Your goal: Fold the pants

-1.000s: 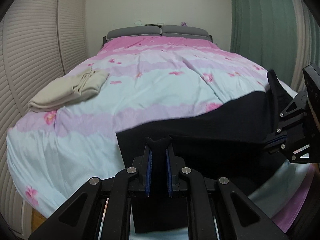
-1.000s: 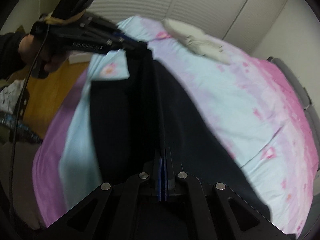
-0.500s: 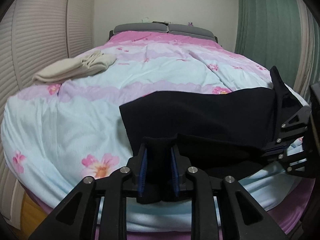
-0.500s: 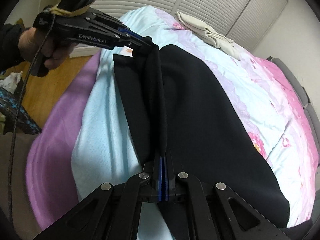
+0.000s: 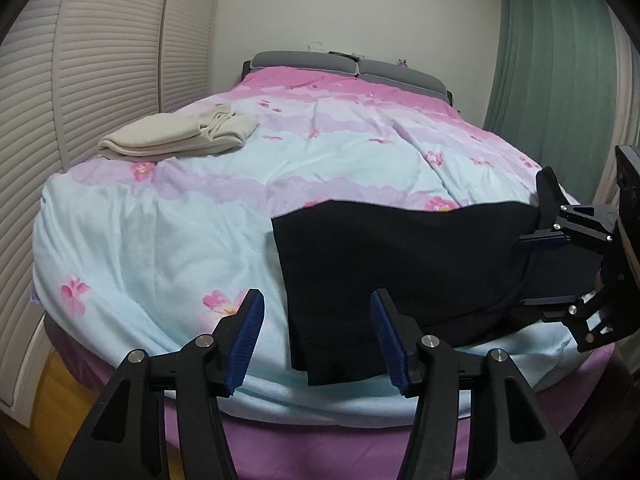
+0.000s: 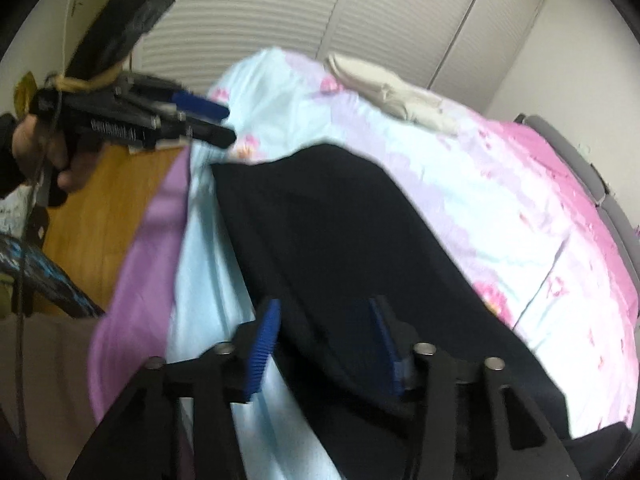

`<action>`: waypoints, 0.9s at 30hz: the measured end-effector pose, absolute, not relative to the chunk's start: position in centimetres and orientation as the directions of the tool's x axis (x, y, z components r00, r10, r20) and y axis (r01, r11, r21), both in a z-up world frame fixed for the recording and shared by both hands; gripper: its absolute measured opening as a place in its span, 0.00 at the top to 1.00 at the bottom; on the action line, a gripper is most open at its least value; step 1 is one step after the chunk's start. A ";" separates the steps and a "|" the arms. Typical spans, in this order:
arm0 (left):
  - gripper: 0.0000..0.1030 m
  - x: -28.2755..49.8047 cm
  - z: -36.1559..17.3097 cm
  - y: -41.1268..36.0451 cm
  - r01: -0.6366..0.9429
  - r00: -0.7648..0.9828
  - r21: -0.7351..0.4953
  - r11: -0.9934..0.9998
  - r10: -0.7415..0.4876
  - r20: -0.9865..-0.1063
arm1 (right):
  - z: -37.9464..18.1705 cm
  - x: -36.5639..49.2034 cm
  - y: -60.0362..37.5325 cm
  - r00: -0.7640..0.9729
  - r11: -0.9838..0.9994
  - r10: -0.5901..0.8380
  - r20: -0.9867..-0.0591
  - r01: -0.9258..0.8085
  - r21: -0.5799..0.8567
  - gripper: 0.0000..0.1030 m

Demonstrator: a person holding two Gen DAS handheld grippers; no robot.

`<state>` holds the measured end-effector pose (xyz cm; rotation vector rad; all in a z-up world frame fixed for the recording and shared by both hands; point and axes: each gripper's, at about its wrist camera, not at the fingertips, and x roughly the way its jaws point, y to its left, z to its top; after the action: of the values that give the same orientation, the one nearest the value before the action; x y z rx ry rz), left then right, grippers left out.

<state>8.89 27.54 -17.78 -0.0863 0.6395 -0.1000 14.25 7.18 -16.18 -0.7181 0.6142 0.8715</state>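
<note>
Black pants (image 5: 400,256) lie folded lengthwise on the foot of the bed; they also show in the right wrist view (image 6: 340,240). My left gripper (image 5: 316,340) is open, its blue pads either side of the pants' near hem end, just off the cloth. My right gripper (image 6: 324,340) is open over the other end of the pants, the cloth lying loose between the pads. In the left wrist view the right gripper (image 5: 536,256) sits at the right end of the pants. In the right wrist view the left gripper (image 6: 212,124) hovers beyond the far end.
The bed has a pink, lilac and pale blue floral duvet (image 5: 200,220). Folded beige clothing (image 5: 180,136) lies on its left side near louvred closet doors (image 5: 80,60). A green curtain (image 5: 552,80) hangs right. Wooden floor (image 6: 100,216) lies past the bed's foot.
Both grippers have opened and let go of the pants, which now lie flat on the duvet. The left gripper has drawn back from the hem.
</note>
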 end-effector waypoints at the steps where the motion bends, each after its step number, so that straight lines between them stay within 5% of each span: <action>1: 0.47 9.0 -17.5 27.6 0.066 0.800 -0.116 0.991 -0.122 -0.588 | -15.7 14.1 7.3 0.506 0.443 0.472 -0.722 -0.844 -0.302 0.45; 12: 0.48 20.5 -20.6 30.2 0.115 0.695 -0.196 0.974 -0.220 -0.684 | -14.7 21.0 10.0 0.564 0.531 0.453 -0.690 -0.793 -0.300 0.45; 24: 0.63 25.0 -23.3 30.9 0.139 0.654 -0.244 0.960 -0.274 -0.705 | -19.6 34.6 11.6 0.268 0.544 0.475 -0.838 -0.838 0.040 0.46; 25: 0.63 25.2 -23.3 30.9 0.140 0.652 -0.242 0.960 -0.273 -0.707 | -20.1 35.2 11.5 0.240 0.542 0.480 -0.844 -0.837 0.070 0.49; 27: 0.63 25.3 -23.3 30.8 0.140 0.651 -0.240 0.961 -0.272 -0.709 | -20.8 35.6 11.1 0.189 0.520 0.502 -0.844 -0.846 0.119 0.95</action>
<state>25.30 30.84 -23.32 -0.1696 0.8305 -0.2348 35.56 11.13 -20.79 -0.4187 0.9833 0.9867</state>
